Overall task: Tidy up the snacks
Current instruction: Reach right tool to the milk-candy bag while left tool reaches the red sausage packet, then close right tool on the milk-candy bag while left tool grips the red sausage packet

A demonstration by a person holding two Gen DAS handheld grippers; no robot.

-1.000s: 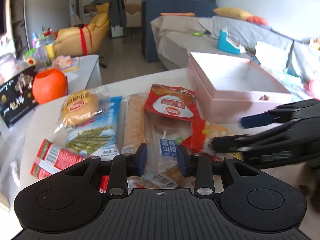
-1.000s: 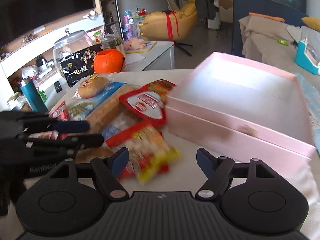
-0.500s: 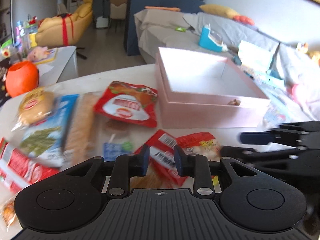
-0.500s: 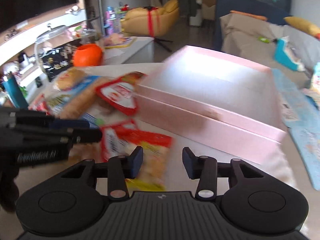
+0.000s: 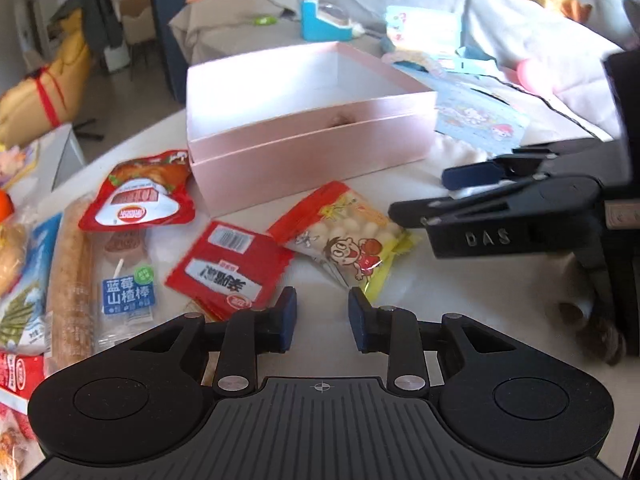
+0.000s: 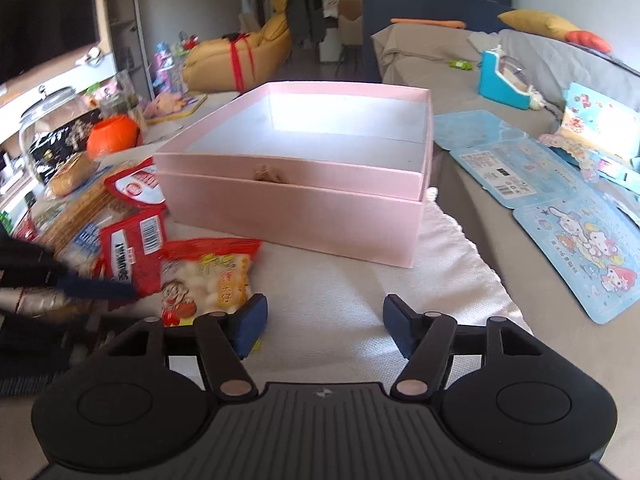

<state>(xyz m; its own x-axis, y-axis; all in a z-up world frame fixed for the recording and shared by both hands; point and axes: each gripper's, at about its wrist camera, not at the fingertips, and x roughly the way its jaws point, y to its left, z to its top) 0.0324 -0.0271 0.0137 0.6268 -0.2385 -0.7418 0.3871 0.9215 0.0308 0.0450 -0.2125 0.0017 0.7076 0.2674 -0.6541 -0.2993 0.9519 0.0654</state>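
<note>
An open pink box (image 5: 312,160) (image 6: 292,208) stands on the table. In front of it lies a red-and-yellow bag of white puffs (image 5: 344,236) (image 6: 208,276), with a flat red packet (image 5: 228,268) (image 6: 128,256) to its left. My left gripper (image 5: 322,320) hovers just short of both, jaws slightly apart and empty. My right gripper (image 6: 326,328) (image 5: 436,194) is to the right of the bag over white cloth. Its jaws are opening with nothing between them, and the left finger is near the bag's corner.
More snacks crowd the left: a red chicken packet (image 5: 140,200), a long bread stick (image 5: 72,280), a blue hawthorn stick pack (image 5: 124,280). An orange pumpkin pot (image 6: 114,136) and a glass jar (image 6: 48,120) stand behind. Blue cartoon cards (image 6: 580,240) lie right of the box.
Both grippers swung right, from the snack pile towards the box front. The right jaws narrowed around the red-and-yellow bag, then widened, and the bag now lies to their left.
</note>
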